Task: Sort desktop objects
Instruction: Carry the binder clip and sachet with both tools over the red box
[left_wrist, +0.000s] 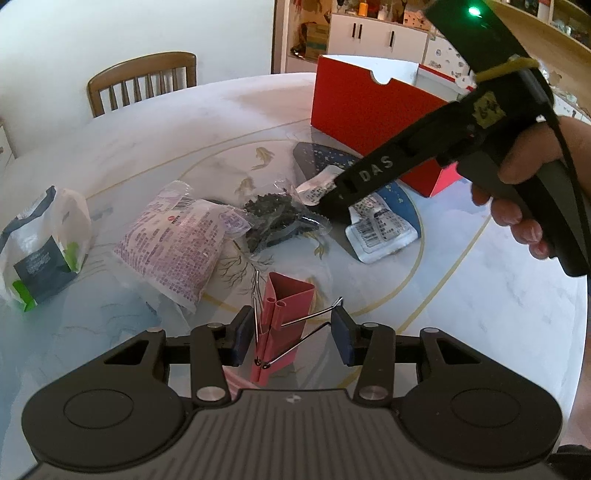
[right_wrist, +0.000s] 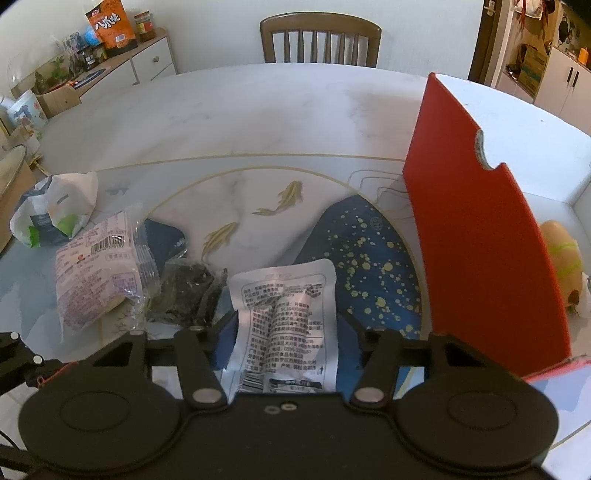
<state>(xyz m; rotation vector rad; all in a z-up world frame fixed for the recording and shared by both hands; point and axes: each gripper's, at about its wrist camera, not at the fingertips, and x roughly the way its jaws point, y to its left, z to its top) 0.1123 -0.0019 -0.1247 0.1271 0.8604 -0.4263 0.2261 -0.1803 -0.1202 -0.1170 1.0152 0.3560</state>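
Right gripper (right_wrist: 284, 334) clamped on a silvery-white printed foil sachet (right_wrist: 286, 314), raised just beside the open red cardboard box (right_wrist: 476, 236). Best swung right over the box wall, released well inside. Left gripper (left_wrist: 291, 332) closed on a red metal binder clip (left_wrist: 282, 317) above the marble table (left_wrist: 461, 280).

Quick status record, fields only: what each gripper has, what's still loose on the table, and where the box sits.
left gripper: pink binder clip between its fingers, grip unclear
right gripper: white printed sachet between its fingers, grip unclear
loose on table: pink-print packet, dark seaweed bag, white-green bag
red box: right of the sachet, open top
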